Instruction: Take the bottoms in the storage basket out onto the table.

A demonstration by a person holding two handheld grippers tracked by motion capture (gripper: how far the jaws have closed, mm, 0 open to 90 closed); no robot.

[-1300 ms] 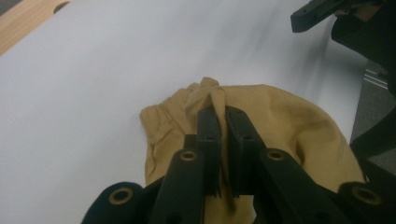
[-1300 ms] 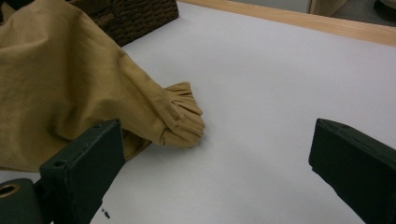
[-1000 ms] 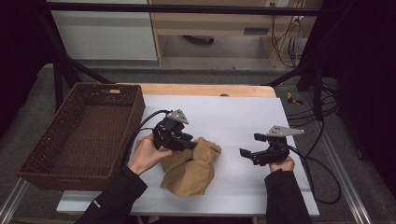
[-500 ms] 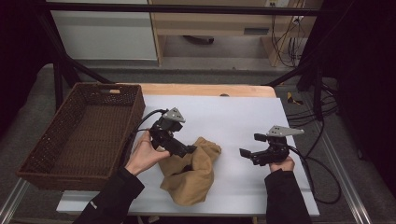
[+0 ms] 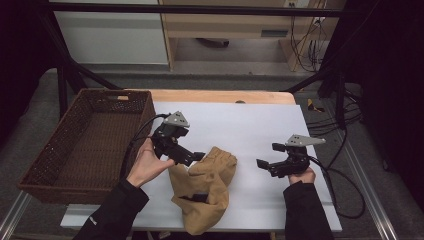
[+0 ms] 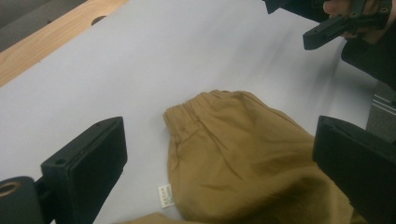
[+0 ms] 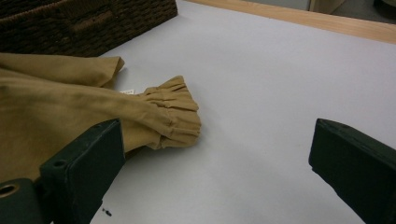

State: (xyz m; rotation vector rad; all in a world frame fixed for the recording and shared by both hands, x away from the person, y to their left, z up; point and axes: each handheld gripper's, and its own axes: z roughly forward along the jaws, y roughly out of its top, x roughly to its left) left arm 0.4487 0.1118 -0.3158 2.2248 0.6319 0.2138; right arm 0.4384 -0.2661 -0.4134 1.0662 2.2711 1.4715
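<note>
From above I see my left gripper (image 5: 192, 156), its jaws just opened wide, over the crumpled tan garment (image 5: 205, 187) beside the wicker basket (image 5: 80, 145), my right gripper (image 5: 267, 159) well apart, jaws apart.

We see a grey floor (image 5: 240, 75) across the upper frame, a pale wooden cabinet (image 5: 225, 25) at top centre, black frame legs (image 5: 62, 85) upper left, tangled cables (image 5: 305, 35) upper right, darkness at both edges.

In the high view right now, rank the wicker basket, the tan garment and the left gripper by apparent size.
1. wicker basket, clearly the largest.
2. tan garment, crumpled on the white tabletop.
3. left gripper, jaws open after just opening, nothing between them.
All three lie at a similar distance from the camera, so the order seems safe.
</note>
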